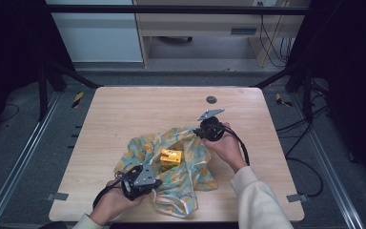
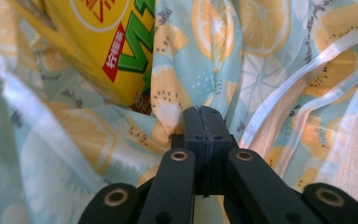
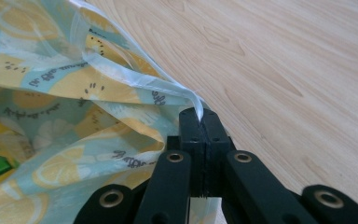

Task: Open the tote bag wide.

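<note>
Between the two grippers lies a light blue cloth bag (image 1: 181,164) printed with lemon and orange slices, crumpled on the wooden table (image 1: 138,107), and each gripper has a pinch of it. At the near left, the left gripper (image 1: 158,182) is closed tight on the fabric: in its own view the two black jaws meet with no gap, and a fold of the printed cloth (image 2: 168,107) is caught right at their tips. Just beyond and to the left of those jaws stands a yellow drink carton (image 2: 102,46) (green and red lettering on its face), partly wrapped by the bag; seen from above, the same carton (image 1: 170,156) sits in the middle of the cloth, roughly midway between the two grippers. To the right of the left jaws, pale ribbon-like straps (image 2: 303,70) of the bag run across bare wood. At the far right edge of the cloth, the right gripper (image 1: 201,132) is likewise pressed shut on the bag: in its own view the jaws are together and a pale strap edge (image 3: 193,100) comes out from between their tips, with the rest of the cloth (image 3: 51,93) spreading off to the left of them and bare table (image 3: 284,70) to their right. Each hand (image 1: 226,145) grips its tool from behind, a cable trailing from it.
</note>
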